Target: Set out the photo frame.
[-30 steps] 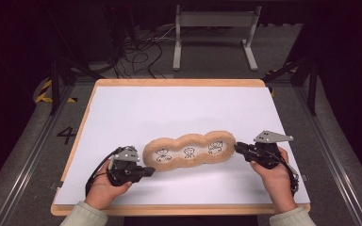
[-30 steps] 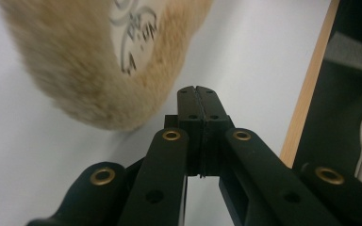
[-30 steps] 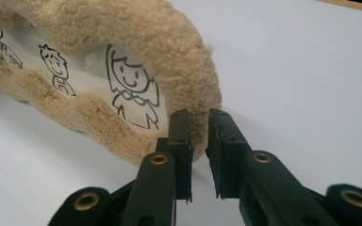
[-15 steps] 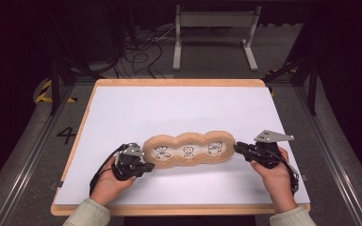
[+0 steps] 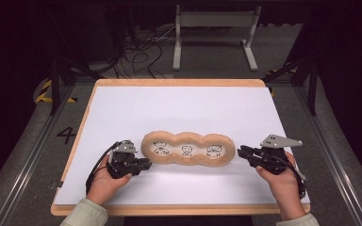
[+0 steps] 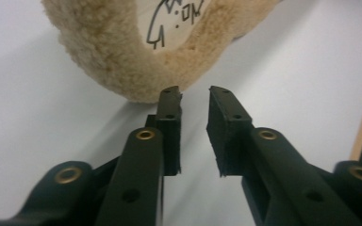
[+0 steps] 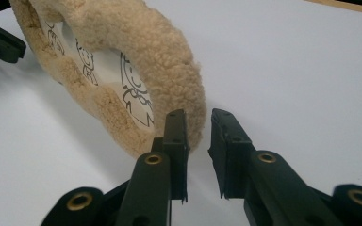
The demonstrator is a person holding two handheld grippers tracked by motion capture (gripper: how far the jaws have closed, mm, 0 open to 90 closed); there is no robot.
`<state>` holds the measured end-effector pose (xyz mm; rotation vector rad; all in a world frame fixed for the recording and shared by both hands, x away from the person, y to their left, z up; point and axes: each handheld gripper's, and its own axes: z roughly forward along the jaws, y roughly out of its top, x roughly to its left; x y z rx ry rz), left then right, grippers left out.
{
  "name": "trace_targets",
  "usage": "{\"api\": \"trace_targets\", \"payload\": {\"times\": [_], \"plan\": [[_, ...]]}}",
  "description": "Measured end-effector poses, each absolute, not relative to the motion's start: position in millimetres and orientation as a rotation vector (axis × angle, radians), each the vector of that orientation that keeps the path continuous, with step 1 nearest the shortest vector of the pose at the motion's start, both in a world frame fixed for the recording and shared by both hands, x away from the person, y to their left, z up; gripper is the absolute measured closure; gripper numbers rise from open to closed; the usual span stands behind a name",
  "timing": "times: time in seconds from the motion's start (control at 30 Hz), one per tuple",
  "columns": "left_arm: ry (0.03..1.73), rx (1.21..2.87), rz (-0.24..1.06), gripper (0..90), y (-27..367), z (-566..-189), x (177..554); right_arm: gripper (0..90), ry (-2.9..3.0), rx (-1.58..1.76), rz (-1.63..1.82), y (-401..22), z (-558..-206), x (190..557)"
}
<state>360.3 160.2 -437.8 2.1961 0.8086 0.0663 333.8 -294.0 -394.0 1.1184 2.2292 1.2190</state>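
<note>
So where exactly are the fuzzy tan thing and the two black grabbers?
fuzzy tan cushion [image 5: 187,162], high view, on its near fleecy rim.
left gripper [image 6: 194,96], left gripper view, midway between its two jaw tips.
right gripper [image 7: 198,117], right gripper view, midway between its two jaw tips.

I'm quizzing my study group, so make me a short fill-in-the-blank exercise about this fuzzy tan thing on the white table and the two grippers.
1. The fuzzy tan cushion has ___ white panels with line drawings.
2. The left gripper sits at the cushion's ___ end in the high view.
3. The jaws of the right gripper stand slightly ___, with nothing between them.
4. The cushion lies on a ___ table surface.

Missing words: three; left; apart; white
</note>
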Motion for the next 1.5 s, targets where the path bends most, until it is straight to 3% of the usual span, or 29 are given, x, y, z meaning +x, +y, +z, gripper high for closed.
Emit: {"api": "trace_targets", "payload": {"times": [0.13, 0.5, 0.7, 1.13, 1.5], "plan": [[0.800, 2.158, 0.078, 66.5, 171, -433, 351, 70.9, 2.218, 1.110, 1.233, -299, -392, 333], [0.910, 1.995, 0.202, 43.5, 210, -426, 341, 42.6, 2.198, 1.048, 1.251, -329, -383, 324], [0.969, 1.960, 0.243, 36.6, 230, -431, 341, 30.5, 2.199, 1.062, 1.249, -345, -388, 319], [1.154, 1.884, 0.326, 29.7, 269, -460, 353, 26.9, 2.225, 1.113, 1.198, -365, -422, 323], [1.133, 1.949, 0.374, 26.5, 259, -464, 354, 24.5, 2.248, 1.210, 1.134, -370, -452, 333]]}}
